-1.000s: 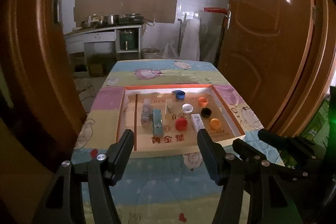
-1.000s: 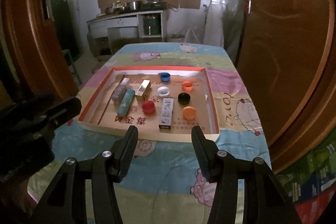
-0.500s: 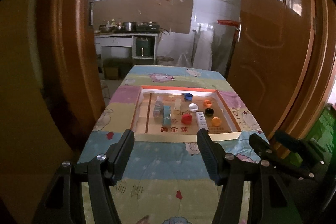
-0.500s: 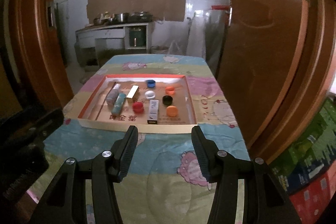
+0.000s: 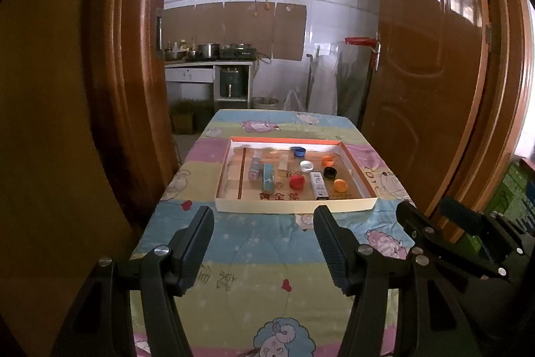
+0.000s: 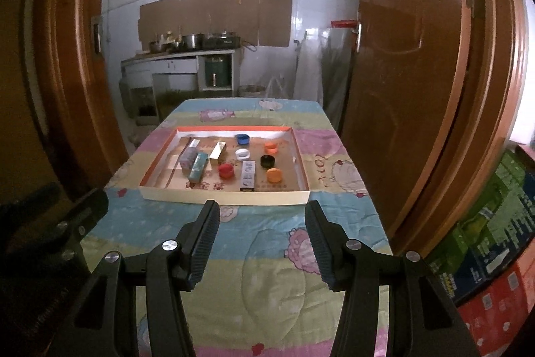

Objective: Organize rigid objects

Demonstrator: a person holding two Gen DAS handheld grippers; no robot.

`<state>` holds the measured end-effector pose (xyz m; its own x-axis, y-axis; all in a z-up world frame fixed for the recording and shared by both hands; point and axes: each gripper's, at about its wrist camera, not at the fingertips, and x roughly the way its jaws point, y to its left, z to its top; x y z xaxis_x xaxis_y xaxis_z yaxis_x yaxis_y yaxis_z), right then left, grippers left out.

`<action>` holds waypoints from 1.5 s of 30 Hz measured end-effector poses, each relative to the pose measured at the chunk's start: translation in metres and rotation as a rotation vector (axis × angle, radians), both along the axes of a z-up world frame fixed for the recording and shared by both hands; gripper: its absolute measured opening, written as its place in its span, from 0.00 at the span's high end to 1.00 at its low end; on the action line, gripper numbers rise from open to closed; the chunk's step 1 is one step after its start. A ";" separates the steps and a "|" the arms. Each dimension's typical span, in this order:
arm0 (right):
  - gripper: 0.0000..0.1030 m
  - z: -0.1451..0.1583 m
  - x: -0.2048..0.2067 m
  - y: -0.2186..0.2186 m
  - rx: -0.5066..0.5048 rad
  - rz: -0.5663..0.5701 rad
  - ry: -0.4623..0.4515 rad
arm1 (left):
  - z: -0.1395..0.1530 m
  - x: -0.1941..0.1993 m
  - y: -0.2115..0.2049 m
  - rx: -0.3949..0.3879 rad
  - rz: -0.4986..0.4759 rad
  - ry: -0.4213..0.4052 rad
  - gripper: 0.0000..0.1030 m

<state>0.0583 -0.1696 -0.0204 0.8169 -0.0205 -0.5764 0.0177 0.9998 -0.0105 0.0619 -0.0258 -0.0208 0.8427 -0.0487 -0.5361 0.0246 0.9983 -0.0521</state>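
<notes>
Fingers on both grippers stand apart with nothing between them: left gripper, right gripper, both hovering over the near end of the quilt-covered worktop, well short of the tray. Inside it, boxes lie left, including a teal box; bottle caps scatter right, among them a red cap and an orange cap. Judgement: approach low over the near wall, pick one loose piece, straddle it squarely before closing.
</notes>
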 end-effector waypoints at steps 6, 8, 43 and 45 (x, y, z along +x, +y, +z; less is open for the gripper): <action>0.46 0.000 -0.009 0.003 -0.007 0.007 -0.005 | -0.001 -0.008 0.001 0.001 0.013 -0.005 0.40; 0.46 0.000 -0.010 0.003 -0.005 0.009 -0.004 | -0.001 -0.007 0.001 0.001 0.012 -0.006 0.40; 0.46 -0.009 -0.025 0.011 0.005 0.036 -0.012 | -0.007 -0.019 0.007 0.043 0.027 -0.022 0.40; 0.46 -0.009 -0.025 0.011 0.006 0.036 -0.012 | -0.007 -0.019 0.007 0.044 0.027 -0.022 0.40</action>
<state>0.0335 -0.1587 -0.0291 0.8237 0.0125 -0.5669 -0.0182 0.9998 -0.0044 0.0424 -0.0188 -0.0273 0.8550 -0.0026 -0.5186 -0.0018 1.0000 -0.0080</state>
